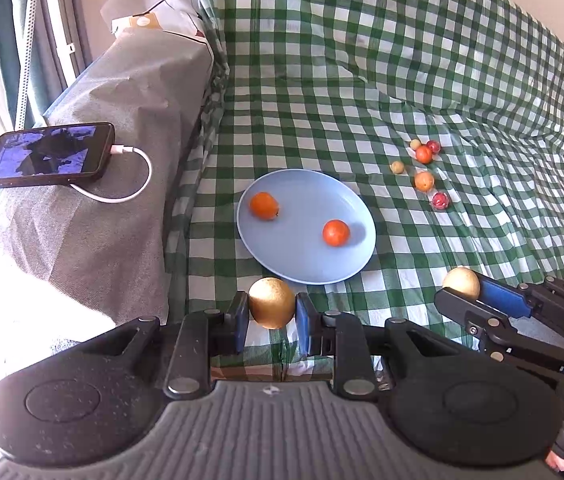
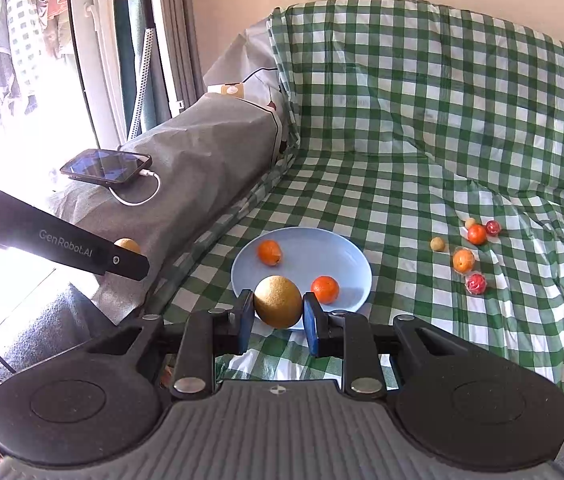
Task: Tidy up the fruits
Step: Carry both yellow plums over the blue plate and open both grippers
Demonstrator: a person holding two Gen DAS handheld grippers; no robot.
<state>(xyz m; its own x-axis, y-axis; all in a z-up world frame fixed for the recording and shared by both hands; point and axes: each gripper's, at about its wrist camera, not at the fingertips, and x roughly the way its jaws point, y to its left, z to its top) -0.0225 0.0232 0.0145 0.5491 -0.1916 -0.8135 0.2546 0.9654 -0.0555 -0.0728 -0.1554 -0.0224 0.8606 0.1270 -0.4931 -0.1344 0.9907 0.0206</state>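
Sitting between hand-held gripper (image 1: 272, 322) pads, kiwi (image 1: 271, 302)

Between the blue pads (image 1: 305, 322) of the left gripper (image 1: 272, 320) sits a golden-brown fruit (image 1: 271, 303) with a matt, finely speckled skin. The fingers themselves look like black matt plastic, pinned with small shiny metal discs, and behind them lies a ribbed grey grip surface. Ahead of the fingertips, the pale blue plate (image 1: 306, 256) is smooth with a soft sheen — likely plastic. On it, two oranges (image 1: 336, 233) show glossy, faintly dimpled peel. The green-and-white checked cloth (image 1: 402, 80) is thin, creased and slightly shiny. Left of the fingers, a grey cover (image 1: 122, 120) looks like matt, fibrous fabric, and the phone (image 1: 48, 154) has a glossy glass screen.
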